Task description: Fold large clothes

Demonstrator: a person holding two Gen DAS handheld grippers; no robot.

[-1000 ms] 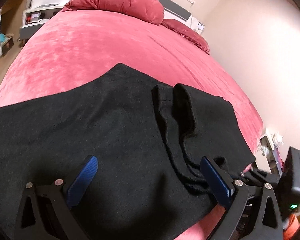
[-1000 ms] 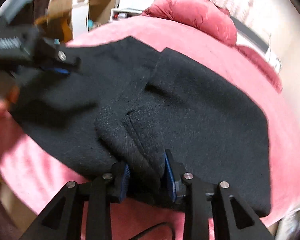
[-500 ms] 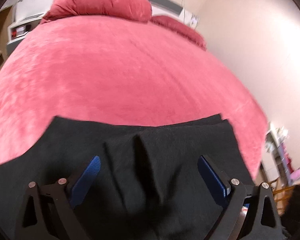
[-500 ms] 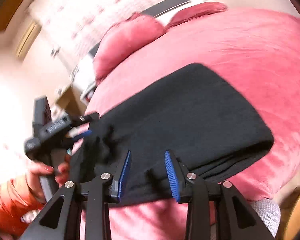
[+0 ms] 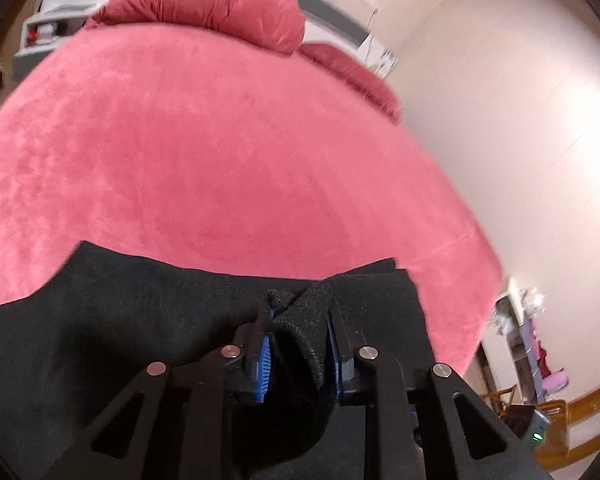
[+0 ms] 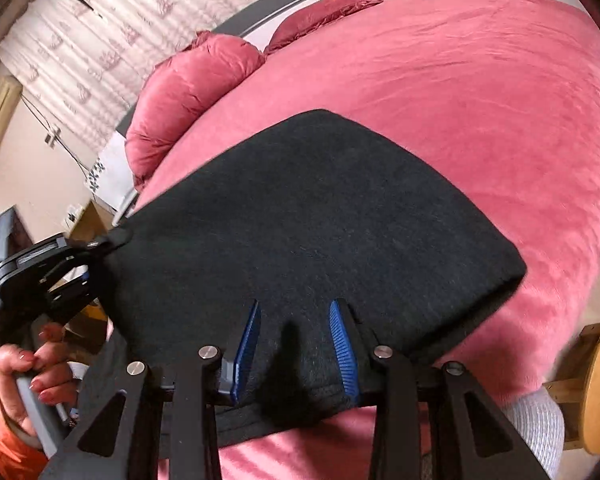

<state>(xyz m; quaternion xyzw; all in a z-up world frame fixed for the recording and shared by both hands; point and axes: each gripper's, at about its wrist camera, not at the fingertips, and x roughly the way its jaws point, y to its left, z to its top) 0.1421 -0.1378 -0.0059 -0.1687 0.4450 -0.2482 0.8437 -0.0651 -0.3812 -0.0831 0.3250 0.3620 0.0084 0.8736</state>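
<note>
A large black garment [image 6: 320, 216] lies folded on the pink bed [image 6: 480, 92], near its front edge. In the left wrist view the left gripper [image 5: 300, 320] is shut on a bunched corner of the black garment [image 5: 132, 320]. The right wrist view shows that same left gripper [image 6: 112, 240], held by a hand, at the garment's left corner. The right gripper [image 6: 296, 320] has its blue pads apart, lying over the garment's near edge, with cloth between them but not pinched.
Pink pillows [image 5: 208, 4] lie at the head of the bed [image 5: 220, 140]. A white nightstand [image 5: 56, 24] stands at the far left. A wooden chair [image 6: 596, 384] and cluttered shelves [image 5: 532, 344] stand off the bed's right side.
The left gripper, open one second ago, has closed on the garment's corner. The right gripper let go of the fold it held and now rests open over the near edge.
</note>
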